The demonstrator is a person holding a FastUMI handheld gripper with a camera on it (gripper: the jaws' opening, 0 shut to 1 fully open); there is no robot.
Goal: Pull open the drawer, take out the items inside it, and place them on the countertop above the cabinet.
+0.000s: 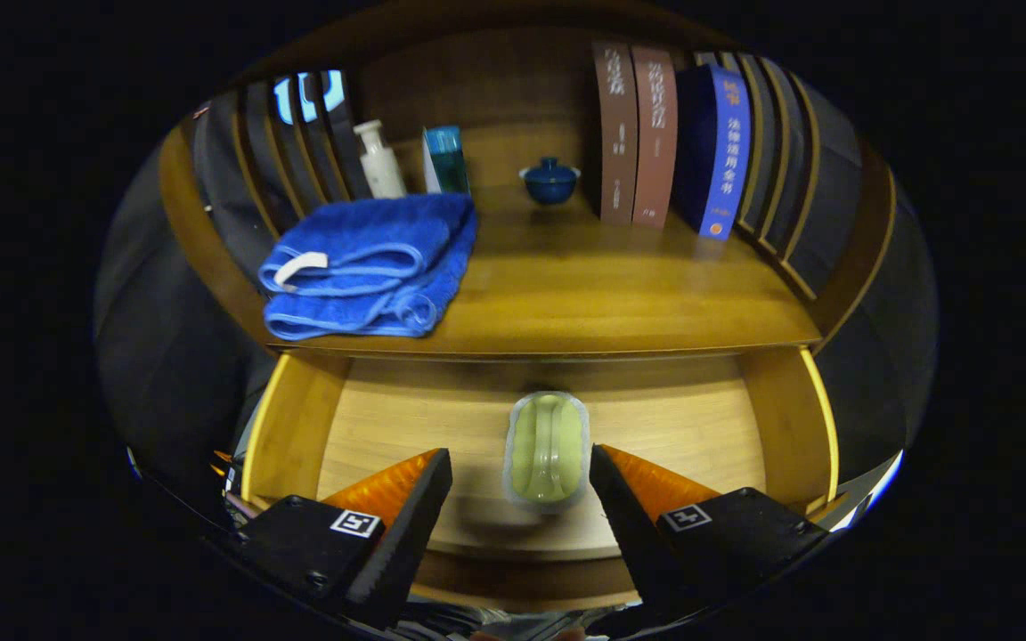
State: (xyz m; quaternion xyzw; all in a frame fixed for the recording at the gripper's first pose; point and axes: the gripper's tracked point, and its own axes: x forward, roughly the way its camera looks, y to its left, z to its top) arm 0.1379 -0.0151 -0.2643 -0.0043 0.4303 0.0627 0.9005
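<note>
The wooden drawer (pixel 299 427) stands pulled open below the countertop (pixel 584 294). A pale green oblong item with a clear rim (pixel 548 450) lies on the drawer floor, lengthwise along my view. My gripper (pixel 522 467) is open above the drawer, and the green item sits between the two fingertips with a gap on each side. Neither finger touches it. A folded blue towel (pixel 370 267) rests on the countertop at its front left corner, above the drawer.
At the back of the countertop stand a white bottle (pixel 379 160), a teal box (pixel 444 158), a dark blue lidded cup (pixel 550 180) and several upright books (pixel 655 133). Slatted wooden sides (pixel 299 151) flank the shelf. Bare countertop lies right of the towel.
</note>
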